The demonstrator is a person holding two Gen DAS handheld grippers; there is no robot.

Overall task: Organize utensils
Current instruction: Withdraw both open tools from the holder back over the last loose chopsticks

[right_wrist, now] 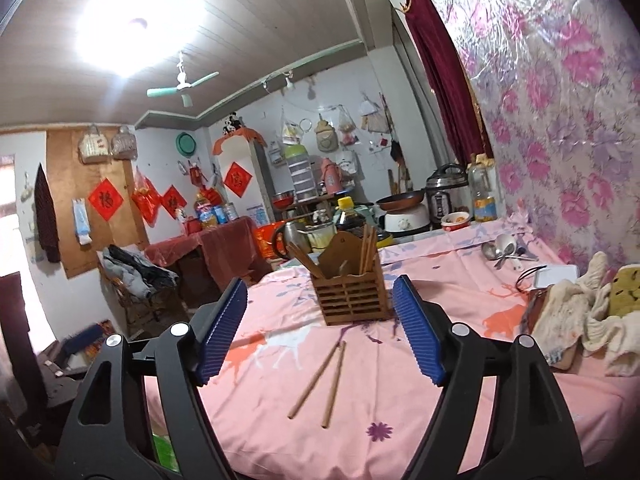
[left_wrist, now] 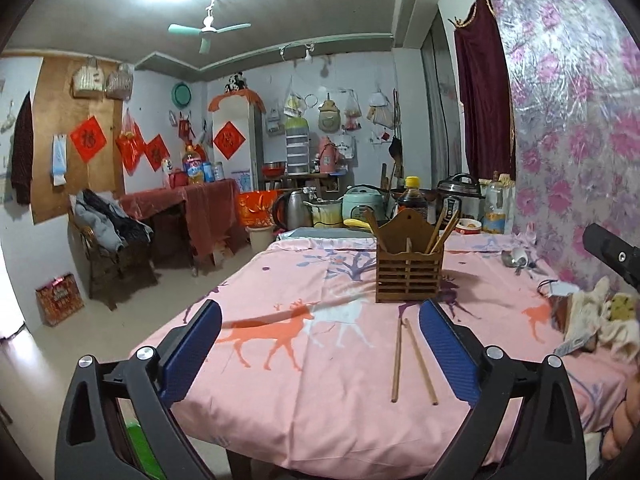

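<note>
Pink deer-print cloth covers the tabletop (left_wrist: 304, 400), which runs back toward a cluttered kitchen counter of cookers, a kettle and bottles. Near the middle of the cloth stands a slatted wooden utensil holder (left_wrist: 407, 276), upright, with several chopsticks already standing in its compartments and leaning against the rims; that lean is why they fan outward. Two loose chopsticks (left_wrist: 412, 360) lie flat on the cloth just in front of the holder, tips close together near it and splaying apart toward the camera, so they probably belong in the holder next.

Both grippers hover above the near edge of the cloth and hold nothing. The left gripper (left_wrist: 320, 348) has its blue-padded fingers spread wide, and the loose pair lies close to its right-hand finger. The right gripper (right_wrist: 320, 332) also has its fingers apart, with the pair showing below the gap between them.

A few spoons (right_wrist: 500, 250) lie far back by the floral wall, well apart from the holder, beside a heap of cloths. They too look unsorted.
</note>
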